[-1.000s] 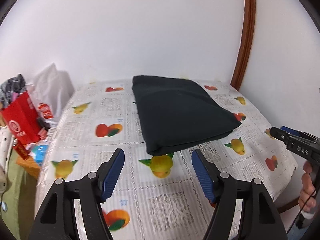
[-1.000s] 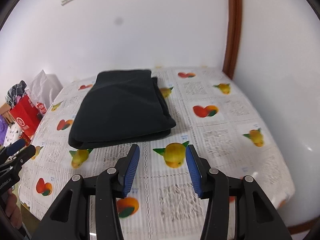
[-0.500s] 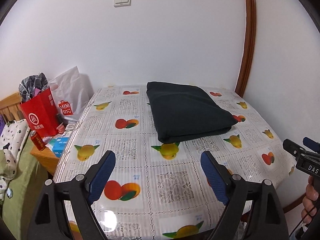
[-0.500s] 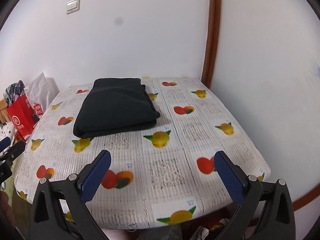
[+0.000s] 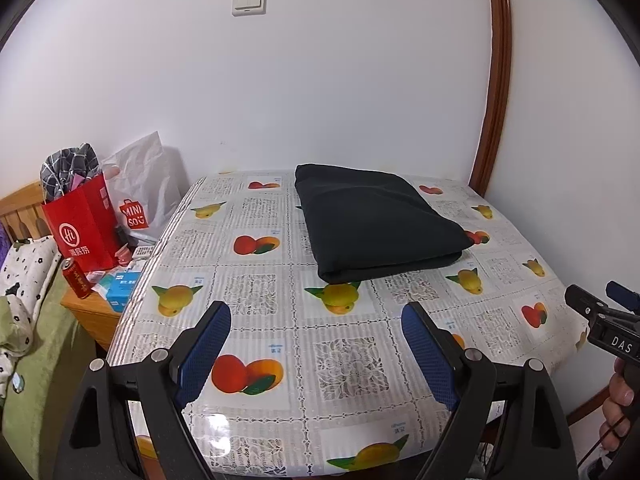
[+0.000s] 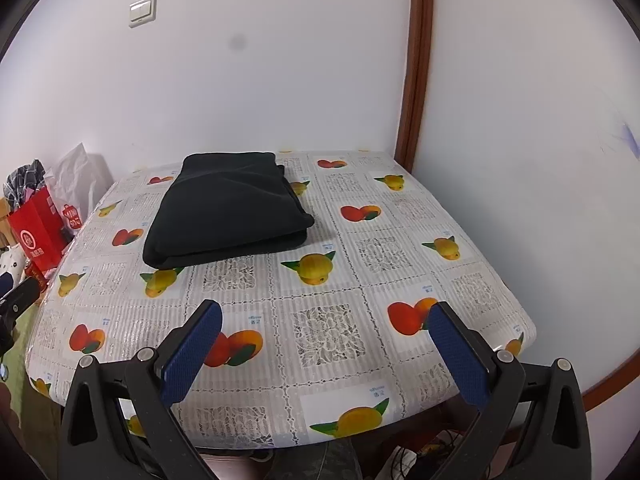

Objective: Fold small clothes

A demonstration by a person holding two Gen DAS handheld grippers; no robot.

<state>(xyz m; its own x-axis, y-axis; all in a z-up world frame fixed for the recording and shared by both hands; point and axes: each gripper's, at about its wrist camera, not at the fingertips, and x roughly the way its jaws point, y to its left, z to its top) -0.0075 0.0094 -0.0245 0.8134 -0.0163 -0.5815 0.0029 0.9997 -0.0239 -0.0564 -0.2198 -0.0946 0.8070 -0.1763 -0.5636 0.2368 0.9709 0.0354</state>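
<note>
A dark folded garment (image 5: 376,222) lies flat on the far half of the fruit-print tablecloth (image 5: 344,360); it also shows in the right wrist view (image 6: 228,210). My left gripper (image 5: 316,344) is open and empty, held above the table's near edge, well short of the garment. My right gripper (image 6: 326,346) is open wide and empty, also over the near edge. The right gripper's tip shows at the right edge of the left wrist view (image 5: 600,320).
White walls close the table in at the back and right, with a brown door frame (image 5: 494,80) in the corner. Left of the table stand a red paper bag (image 5: 80,228), a white Miniso bag (image 5: 142,196), a red can (image 5: 76,280) and a wooden stand.
Both grippers have pulled back from the garment toward the near table edge and risen. Their jaws have opened wider. The garment has stayed in place.
</note>
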